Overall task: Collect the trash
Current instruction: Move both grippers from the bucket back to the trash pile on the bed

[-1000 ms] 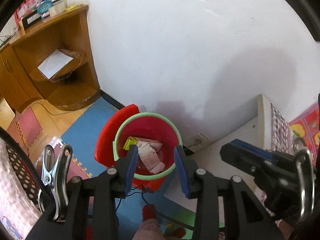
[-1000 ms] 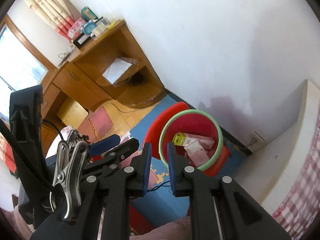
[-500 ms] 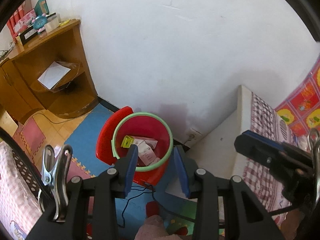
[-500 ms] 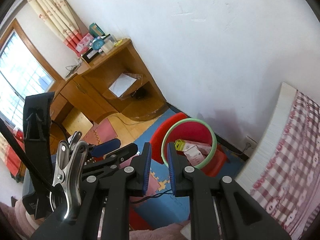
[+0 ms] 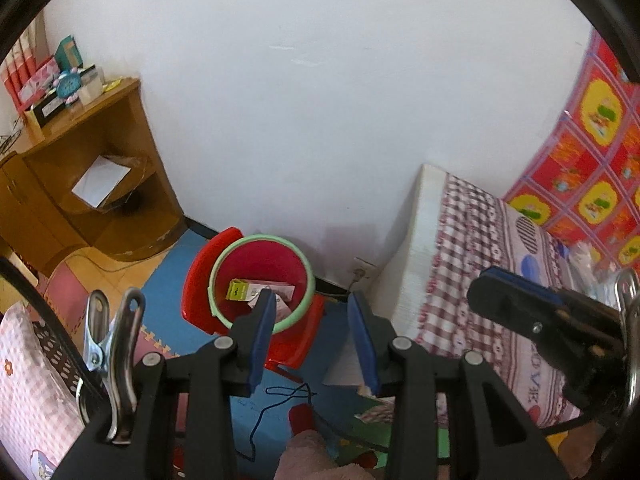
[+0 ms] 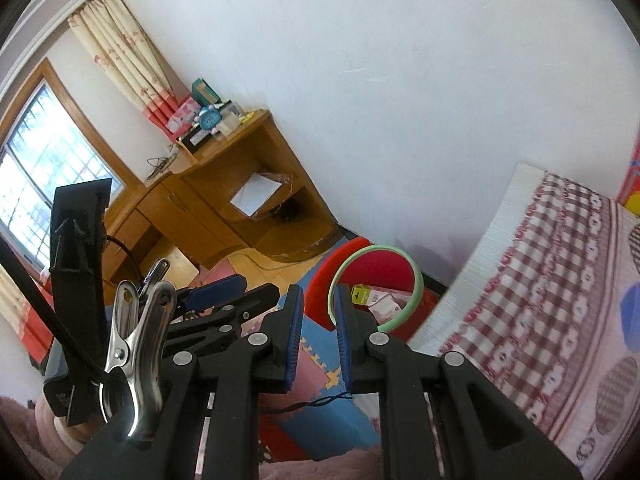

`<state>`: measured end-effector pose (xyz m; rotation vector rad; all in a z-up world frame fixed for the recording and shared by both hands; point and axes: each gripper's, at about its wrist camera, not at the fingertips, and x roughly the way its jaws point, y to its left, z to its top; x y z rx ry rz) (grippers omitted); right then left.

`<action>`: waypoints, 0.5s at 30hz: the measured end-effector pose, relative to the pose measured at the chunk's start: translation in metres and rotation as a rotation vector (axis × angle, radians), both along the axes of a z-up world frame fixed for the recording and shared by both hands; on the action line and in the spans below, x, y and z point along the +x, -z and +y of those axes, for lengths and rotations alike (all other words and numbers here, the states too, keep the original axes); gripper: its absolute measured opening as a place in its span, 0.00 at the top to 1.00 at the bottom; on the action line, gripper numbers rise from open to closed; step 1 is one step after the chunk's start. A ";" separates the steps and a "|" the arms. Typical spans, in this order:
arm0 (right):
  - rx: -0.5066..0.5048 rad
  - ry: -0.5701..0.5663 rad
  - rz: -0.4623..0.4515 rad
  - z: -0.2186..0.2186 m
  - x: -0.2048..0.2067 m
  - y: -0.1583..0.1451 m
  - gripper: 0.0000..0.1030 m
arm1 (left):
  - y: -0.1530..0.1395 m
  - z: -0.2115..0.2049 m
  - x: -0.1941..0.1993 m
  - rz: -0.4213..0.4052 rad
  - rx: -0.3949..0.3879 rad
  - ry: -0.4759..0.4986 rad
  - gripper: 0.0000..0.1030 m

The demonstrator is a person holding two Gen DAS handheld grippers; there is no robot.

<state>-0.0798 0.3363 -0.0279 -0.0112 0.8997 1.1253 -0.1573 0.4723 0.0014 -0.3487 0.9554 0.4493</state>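
Bedroom corner: white wall (image 5: 320, 100), wooden desk (image 6: 224, 200) at the left under a window (image 6: 44, 168), bed (image 5: 480, 264) with checked cover at the right, foam-mat floor (image 5: 168, 280) between.

Bed cover near the grippers bare of anything clearly litter; something pale and crumpled at its far right edge in the left view, too blurred to call trash or bedding.

Desk shelf holding a white sheet (image 6: 256, 194), tilted in its nook; clock and small boxes on the desk top. Not clearly trash.

On the floor against the wall, between desk and bed corner: red bin (image 5: 260, 276) with a pale green rim, standing on a red base. Inside it, the trash, resting low toward the near side: a yellow box (image 5: 238, 291), a pink-and-white carton (image 5: 276, 289) just beside it, and crumpled white paper (image 6: 385, 307), touching one another. Roughly a quarter full, as a guess.

Judging by that: several pieces already collected, nothing in transit, and no further litter plainly visible on floor or bed, so likely late in the task or between pickups.

Left gripper (image 5: 312, 340): fingers released, wide apart, nothing between them, hanging above the bin's near rim.

Right gripper (image 6: 318, 336): fingers drawn close with a narrow gap, empty, clasping nothing, aimed at the bin's left edge.

Thin dark cord (image 5: 288, 394) lying loose on the blue mat below the bin.
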 end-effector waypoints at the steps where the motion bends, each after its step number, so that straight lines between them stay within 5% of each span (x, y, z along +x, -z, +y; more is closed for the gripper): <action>1: 0.004 0.003 -0.001 -0.006 0.001 -0.002 0.84 | -0.002 -0.005 0.000 -0.002 0.002 0.006 0.62; 15: 0.064 0.127 -0.055 -0.118 -0.014 -0.028 0.83 | -0.033 -0.100 0.011 -0.043 0.027 0.144 0.62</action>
